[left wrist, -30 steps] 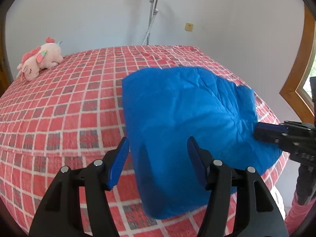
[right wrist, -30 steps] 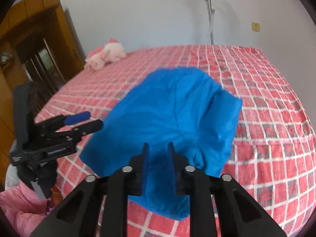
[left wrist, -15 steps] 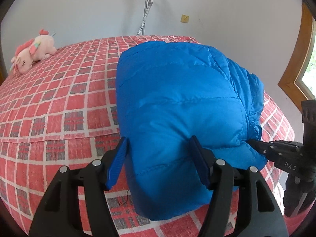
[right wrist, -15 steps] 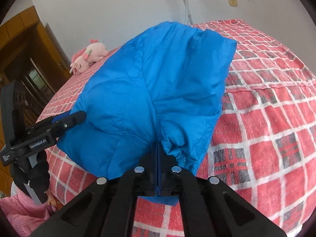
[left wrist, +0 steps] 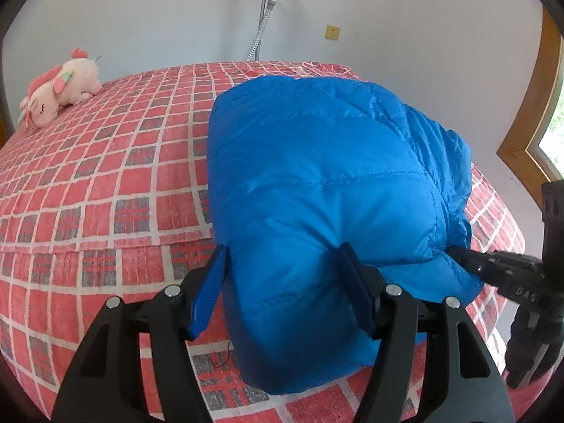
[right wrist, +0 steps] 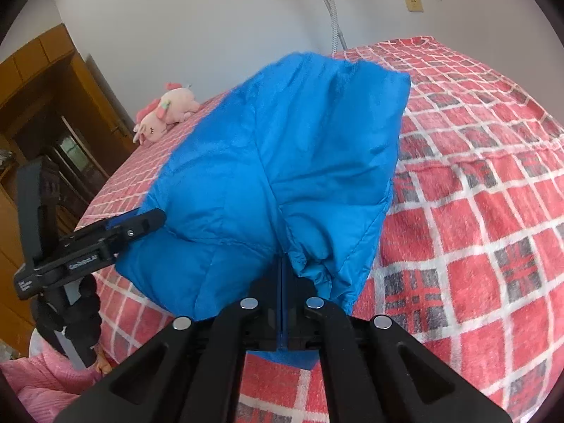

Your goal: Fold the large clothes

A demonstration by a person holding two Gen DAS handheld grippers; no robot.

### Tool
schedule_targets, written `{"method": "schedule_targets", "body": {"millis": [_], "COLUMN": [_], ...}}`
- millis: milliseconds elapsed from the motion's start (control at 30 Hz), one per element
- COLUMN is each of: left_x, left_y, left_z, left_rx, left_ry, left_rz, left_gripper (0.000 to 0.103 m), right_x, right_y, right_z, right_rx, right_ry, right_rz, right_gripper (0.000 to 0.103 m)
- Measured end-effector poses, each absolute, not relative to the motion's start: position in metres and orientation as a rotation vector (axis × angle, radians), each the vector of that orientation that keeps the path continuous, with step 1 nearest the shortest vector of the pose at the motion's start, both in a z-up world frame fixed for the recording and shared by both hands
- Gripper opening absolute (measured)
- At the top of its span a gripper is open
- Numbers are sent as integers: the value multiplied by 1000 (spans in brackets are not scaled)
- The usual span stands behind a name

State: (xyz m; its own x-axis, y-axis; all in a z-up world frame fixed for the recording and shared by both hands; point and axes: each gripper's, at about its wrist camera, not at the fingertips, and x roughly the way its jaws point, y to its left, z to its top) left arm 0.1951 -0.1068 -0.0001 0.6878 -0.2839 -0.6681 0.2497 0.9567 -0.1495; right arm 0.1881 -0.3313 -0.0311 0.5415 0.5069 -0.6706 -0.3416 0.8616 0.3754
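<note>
A blue quilted down jacket [left wrist: 317, 183] lies bunched on the red checked bed [left wrist: 105, 176] near its front edge. My left gripper [left wrist: 282, 282] is open, its blue-padded fingers standing either side of the jacket's near bulge. My right gripper [right wrist: 282, 275] is shut on the jacket's near hem [right wrist: 299, 211]; it also shows at the right of the left wrist view [left wrist: 493, 268], its tip against the jacket's right edge. In the right wrist view the left gripper [right wrist: 134, 225] shows at the jacket's left edge.
A pink plush unicorn [left wrist: 60, 88] lies at the far left of the bed. A garment steamer pole [left wrist: 264, 10] stands by the white wall. A wooden wardrobe [right wrist: 42, 105] is at the left, a window frame [left wrist: 535, 105] at the right. Pink cloth [right wrist: 46, 380] lies below the bed edge.
My right gripper closed on the jacket hem and pulled it up. Both grippers moved in closer to the jacket, which now bulges higher; the left stayed open.
</note>
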Motion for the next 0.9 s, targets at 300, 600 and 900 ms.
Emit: {"method": "schedule_targets", "body": {"millis": [300,600,900], "left_x": [232,302,324], "left_y": [-102,-128,-133], "left_z": [58,45,17], "left_rx": [-43,-46,-45], "left_ry": [721,801,839], "left_rz": [-317,-251,-245], "left_gripper": [62,61,63], "right_x": [217,291,320], "right_y": [-317,-294,-315], "right_z": [40,39,-22], "right_rx": [105,42,147], "right_ry": [757,796,877], "right_rz": [416,249,240], "right_gripper": [15,15,10]}}
